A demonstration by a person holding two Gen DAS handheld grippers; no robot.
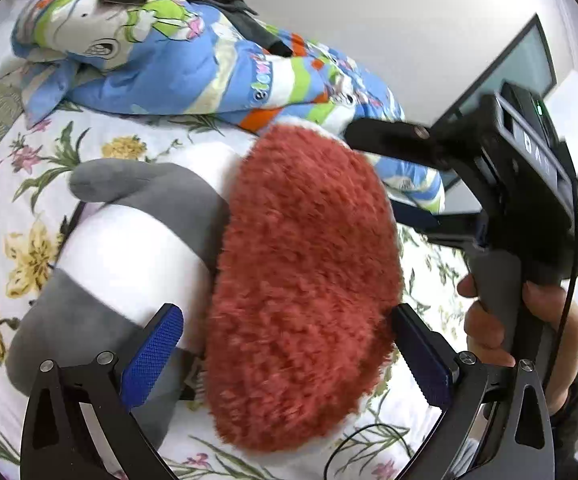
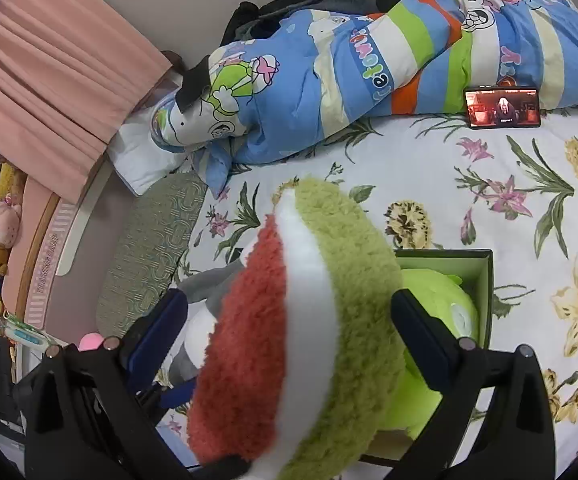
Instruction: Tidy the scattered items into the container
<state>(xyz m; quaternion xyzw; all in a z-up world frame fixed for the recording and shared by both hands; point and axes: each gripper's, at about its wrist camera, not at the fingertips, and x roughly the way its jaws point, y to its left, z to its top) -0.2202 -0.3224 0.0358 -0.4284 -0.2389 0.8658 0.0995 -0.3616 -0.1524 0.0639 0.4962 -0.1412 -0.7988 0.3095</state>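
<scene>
The fluffy watermelon toy [image 2: 289,332] sits between both claws over the bed [image 2: 489,184]. The right claw [image 2: 289,320] is wide and not squeezing. The left claw [image 1: 285,356] looks wide too; I cannot tell if it grips. The green box [image 2: 485,280] waits just beside, already holding a green toy [image 2: 441,304].

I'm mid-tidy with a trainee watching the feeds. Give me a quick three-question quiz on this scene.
1. True or false: the green box is empty.
2. The phone stands against: A the box, B the striped quilt, C a chair.
3. Fill in: the watermelon plush has a fuzzy outer rim coloured ____.

Key: 1 false, a lime plush lies in it; 2 B; 3 green.
</scene>
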